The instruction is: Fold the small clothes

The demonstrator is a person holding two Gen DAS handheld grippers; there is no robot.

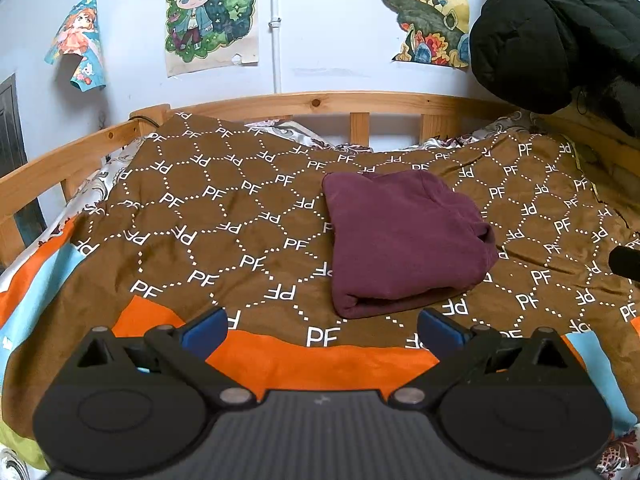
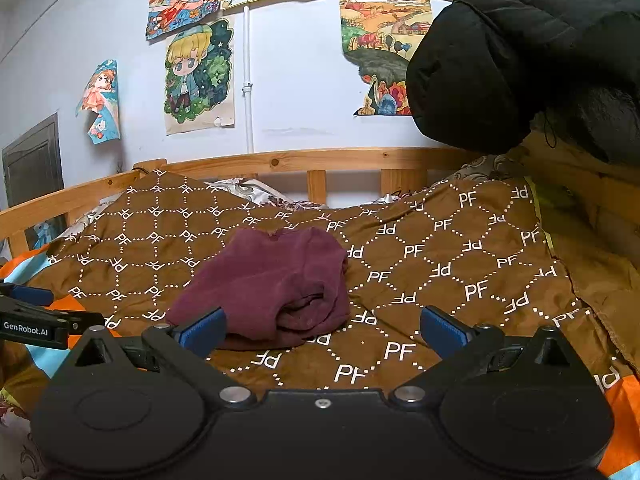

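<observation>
A maroon garment (image 1: 404,240) lies folded into a compact bundle on the brown "PF" blanket (image 1: 224,216). It also shows in the right wrist view (image 2: 276,288). My left gripper (image 1: 322,330) is open and empty, a little in front of the bundle's near edge. My right gripper (image 2: 322,330) is open and empty, with its left blue pad (image 2: 204,328) just in front of the bundle's near left edge. The left gripper also shows at the left edge of the right wrist view (image 2: 28,312).
A wooden bed rail (image 1: 328,104) runs along the far and left sides. A black padded jacket (image 1: 560,32) hangs at the upper right. Drawings (image 1: 212,16) hang on the wall. A patterned sheet (image 1: 280,130) shows at the blanket's far edge.
</observation>
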